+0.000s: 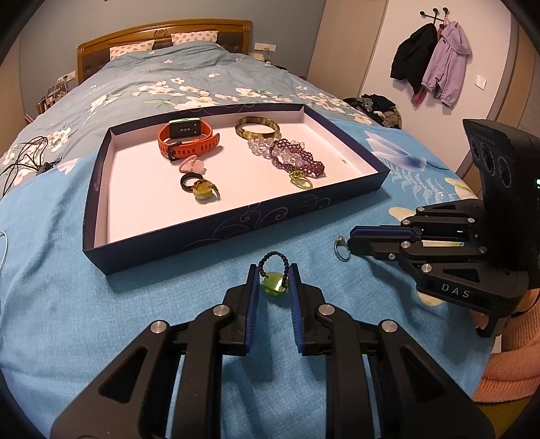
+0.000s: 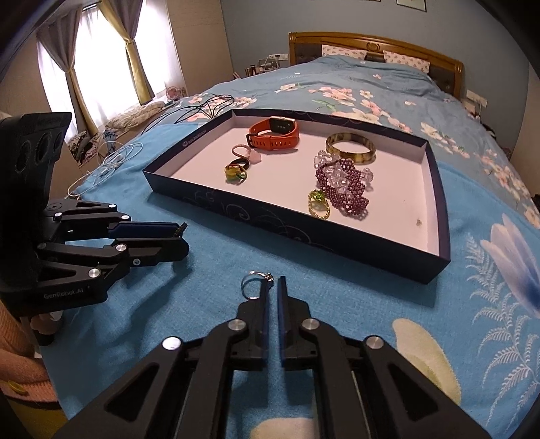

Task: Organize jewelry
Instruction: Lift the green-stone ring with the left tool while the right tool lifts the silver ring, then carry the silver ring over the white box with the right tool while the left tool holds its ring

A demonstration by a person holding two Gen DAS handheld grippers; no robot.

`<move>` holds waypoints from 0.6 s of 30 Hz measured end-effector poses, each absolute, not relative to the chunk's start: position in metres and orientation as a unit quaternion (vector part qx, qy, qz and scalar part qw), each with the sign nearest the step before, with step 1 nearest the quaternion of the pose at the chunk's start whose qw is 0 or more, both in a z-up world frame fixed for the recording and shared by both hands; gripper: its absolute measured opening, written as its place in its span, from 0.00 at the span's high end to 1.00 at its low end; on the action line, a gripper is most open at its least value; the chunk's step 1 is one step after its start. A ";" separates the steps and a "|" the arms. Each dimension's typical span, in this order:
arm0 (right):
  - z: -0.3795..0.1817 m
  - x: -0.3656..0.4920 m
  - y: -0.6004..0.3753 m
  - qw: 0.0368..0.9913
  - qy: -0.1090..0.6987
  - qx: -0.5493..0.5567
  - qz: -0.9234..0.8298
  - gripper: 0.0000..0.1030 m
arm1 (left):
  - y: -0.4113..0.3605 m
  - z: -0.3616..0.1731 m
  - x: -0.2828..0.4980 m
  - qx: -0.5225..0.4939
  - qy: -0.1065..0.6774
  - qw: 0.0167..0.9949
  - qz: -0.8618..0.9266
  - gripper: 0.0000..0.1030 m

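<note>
A dark blue box tray [image 1: 236,223] [image 2: 270,219] lies on the blue blanket and holds an orange watch [image 1: 189,140] [image 2: 275,135], an amber bangle [image 1: 258,127] [image 2: 351,148], a purple bead bracelet [image 1: 297,158] [image 2: 341,189] and several rings. My left gripper [image 1: 274,270] is open around a black beaded ring with a green stone [image 1: 274,285] that lies on the blanket. My right gripper [image 2: 273,282] is nearly shut and empty, with a silver ring [image 2: 251,287] [image 1: 341,248] just left of its left fingertip.
Black cables [image 1: 23,158] [image 2: 199,108] and a white cable [image 2: 114,158] lie on the bed left of the tray. Pillows and a wooden headboard [image 1: 162,30] are beyond. Coats [image 1: 435,57] hang on the wall.
</note>
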State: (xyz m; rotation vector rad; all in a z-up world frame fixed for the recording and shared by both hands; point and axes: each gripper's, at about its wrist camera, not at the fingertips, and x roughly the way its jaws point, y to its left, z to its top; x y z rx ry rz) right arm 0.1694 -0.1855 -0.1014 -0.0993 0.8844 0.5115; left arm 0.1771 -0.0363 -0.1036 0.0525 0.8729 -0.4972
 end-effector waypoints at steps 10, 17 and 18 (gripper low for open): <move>-0.098 0.176 -0.178 0.871 0.421 -0.048 0.249 0.86 | -0.036 -0.104 0.177 0.025 0.419 0.876 -0.238 0.83; -0.102 0.182 -0.173 0.868 0.427 -0.057 0.249 0.86 | -0.036 -0.105 0.178 0.023 0.420 0.876 -0.237 0.83; -0.102 0.182 -0.173 0.868 0.426 -0.059 0.249 0.89 | -0.036 -0.105 0.178 0.022 0.420 0.876 -0.238 0.83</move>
